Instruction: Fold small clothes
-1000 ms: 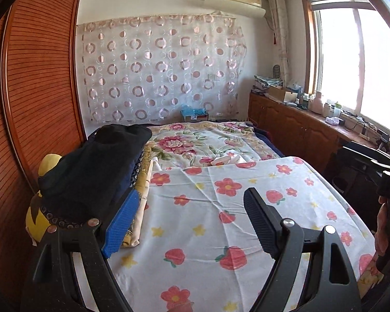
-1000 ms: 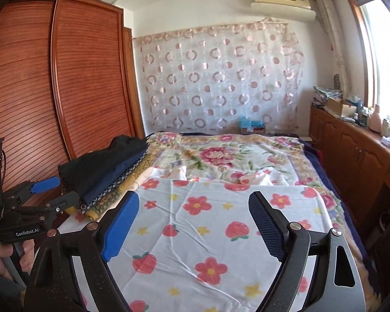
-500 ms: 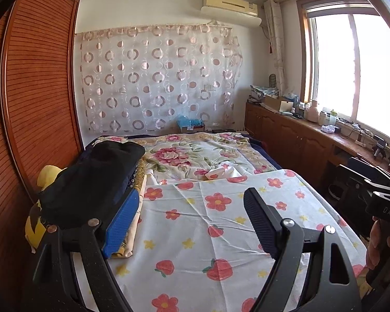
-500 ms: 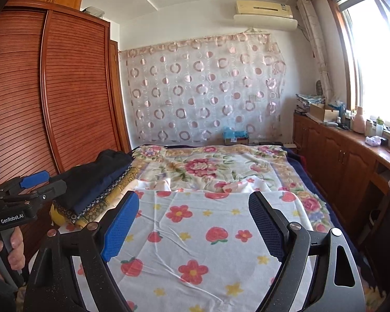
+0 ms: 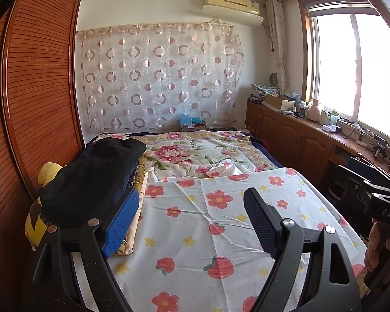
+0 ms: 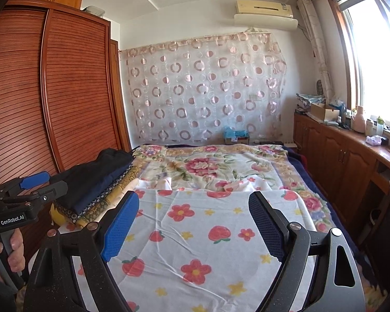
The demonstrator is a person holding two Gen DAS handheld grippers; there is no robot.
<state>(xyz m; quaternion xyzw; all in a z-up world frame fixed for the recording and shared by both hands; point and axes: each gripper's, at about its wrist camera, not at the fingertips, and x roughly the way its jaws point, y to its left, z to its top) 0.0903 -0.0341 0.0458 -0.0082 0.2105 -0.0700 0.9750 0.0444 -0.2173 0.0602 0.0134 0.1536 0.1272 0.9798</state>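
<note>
Both tongs, left (image 5: 191, 221) and right (image 6: 193, 225), spread wide and empty above the bed (image 6: 215, 166), folded clothes (image 5: 91, 179) stacked at its left edge; fits either fetching another garment or finishing.

Both views have tilted upward since a second ago, so the ceiling and air conditioner (image 5: 232, 5) show more fully, the stack of folded clothes (image 5: 91, 184) sits lower in frame, and less of the strawberry-print sheet (image 5: 208, 228) shows.
</note>
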